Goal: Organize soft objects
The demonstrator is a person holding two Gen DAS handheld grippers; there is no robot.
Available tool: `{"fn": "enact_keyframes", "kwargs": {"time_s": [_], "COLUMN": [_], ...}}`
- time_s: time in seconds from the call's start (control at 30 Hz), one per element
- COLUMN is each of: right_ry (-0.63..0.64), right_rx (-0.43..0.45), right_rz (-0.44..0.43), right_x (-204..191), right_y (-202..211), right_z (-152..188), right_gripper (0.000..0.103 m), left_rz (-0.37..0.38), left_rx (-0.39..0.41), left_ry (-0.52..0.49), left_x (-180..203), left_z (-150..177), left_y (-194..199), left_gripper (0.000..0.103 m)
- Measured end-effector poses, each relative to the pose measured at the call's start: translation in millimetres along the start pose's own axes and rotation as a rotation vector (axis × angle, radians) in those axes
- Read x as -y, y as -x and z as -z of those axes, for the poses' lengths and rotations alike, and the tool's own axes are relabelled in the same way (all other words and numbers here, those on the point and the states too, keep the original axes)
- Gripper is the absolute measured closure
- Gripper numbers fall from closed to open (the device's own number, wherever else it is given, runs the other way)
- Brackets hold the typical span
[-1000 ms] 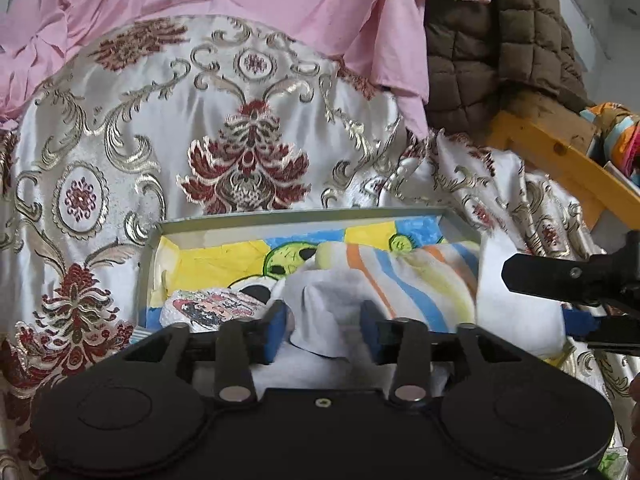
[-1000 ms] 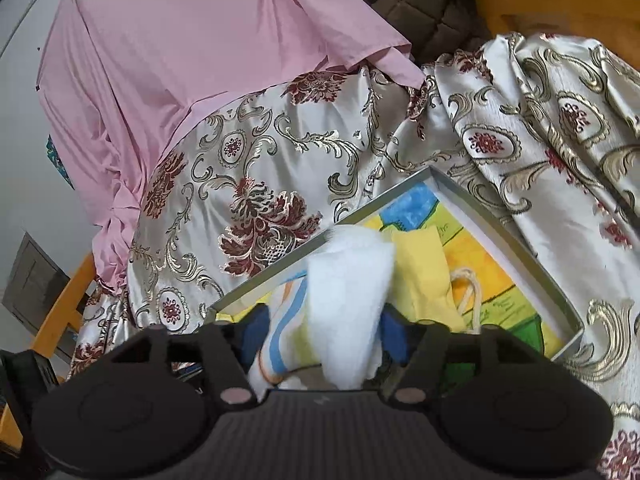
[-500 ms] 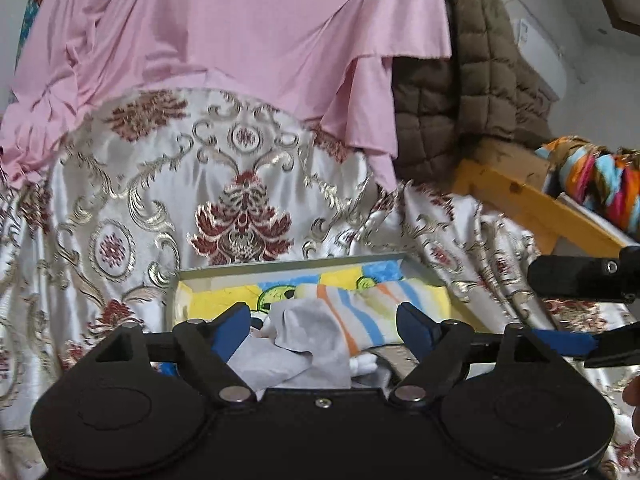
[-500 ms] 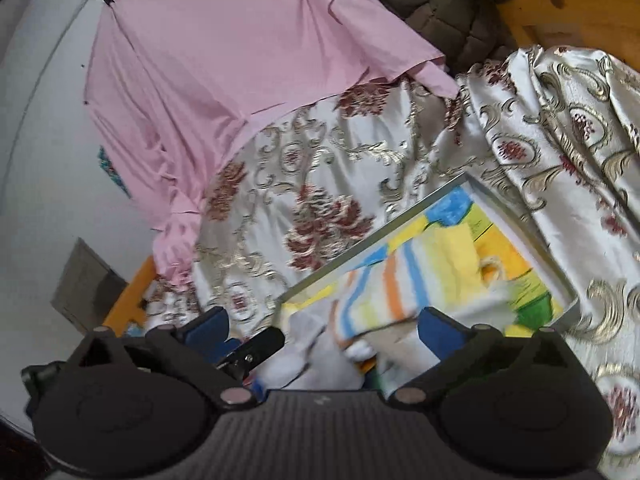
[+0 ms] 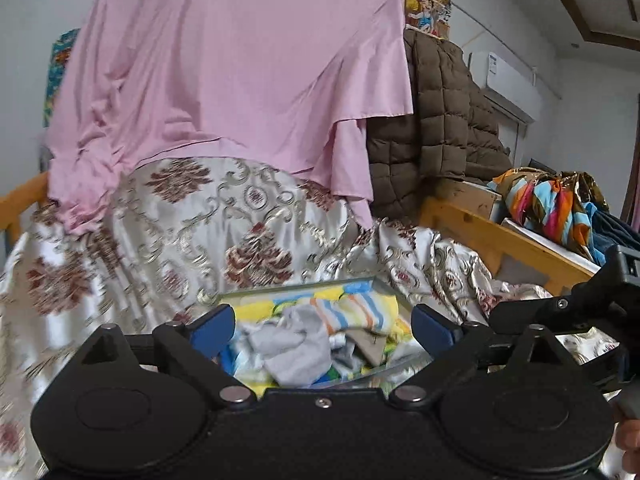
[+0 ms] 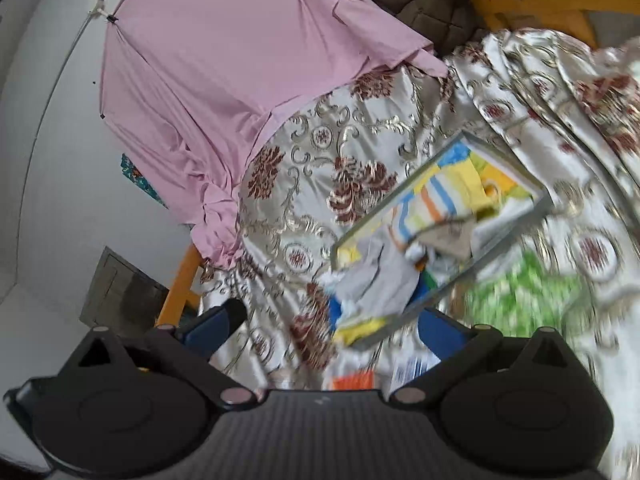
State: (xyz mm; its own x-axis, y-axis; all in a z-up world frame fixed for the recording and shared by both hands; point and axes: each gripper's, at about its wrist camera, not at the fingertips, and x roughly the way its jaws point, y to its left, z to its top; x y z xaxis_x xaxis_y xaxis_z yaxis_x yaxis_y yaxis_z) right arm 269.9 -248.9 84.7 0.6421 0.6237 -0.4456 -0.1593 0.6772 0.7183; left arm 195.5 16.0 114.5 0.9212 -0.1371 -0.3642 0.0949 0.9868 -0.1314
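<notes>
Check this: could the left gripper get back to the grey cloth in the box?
Probably yes. The left gripper is wide open and empty, and the grey cloth lies on top of the pile in the box, nothing over it.

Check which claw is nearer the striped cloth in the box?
Left, marginally. Left claw hangs open just short of the striped cloth; right claw is open, pulled farther back.

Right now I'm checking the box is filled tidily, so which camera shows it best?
The right wrist view: the box shows nearly all its rim and the heaped cloths inside, though blurred. The left wrist view shows only its far edge; the hand-held gripper hides the rest.
</notes>
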Motion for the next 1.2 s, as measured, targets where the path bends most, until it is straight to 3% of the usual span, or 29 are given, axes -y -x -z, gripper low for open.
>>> {"fn": "enact_keyframes", "kwargs": {"time_s": [0.23, 0.5, 0.7, 1.2], "right_ry": [0.016, 0.014, 0.111, 0.241], "right_rx": [-0.027, -0.009, 0.030, -0.031], "right_rz": [0.022, 0.060, 0.152, 0.280], "right_x": [-19.5, -5.0, 10.6, 43.8], "right_y": [46.4, 85.3, 104.0, 87.0], "right_z": [46.4, 81.8, 110.3, 171.9], "right_gripper": [0.000, 0.000, 0.000, 0.000], "left_rz": [-0.026, -0.018, -0.024, -0.036], "left_rx": [-0.065, -0.110, -0.147, -0.250], "left_ry": [-0.008, 0.027, -0.018, -0.079], "left_x": [4.9, 13.8, 26.1, 36.0], "left_z": [37.7, 74.0, 98.4, 148.0], "left_y": [56.5, 87.3, 94.6, 80.4], "left_gripper": [0.008, 0.008, 0.007, 0.006]}}
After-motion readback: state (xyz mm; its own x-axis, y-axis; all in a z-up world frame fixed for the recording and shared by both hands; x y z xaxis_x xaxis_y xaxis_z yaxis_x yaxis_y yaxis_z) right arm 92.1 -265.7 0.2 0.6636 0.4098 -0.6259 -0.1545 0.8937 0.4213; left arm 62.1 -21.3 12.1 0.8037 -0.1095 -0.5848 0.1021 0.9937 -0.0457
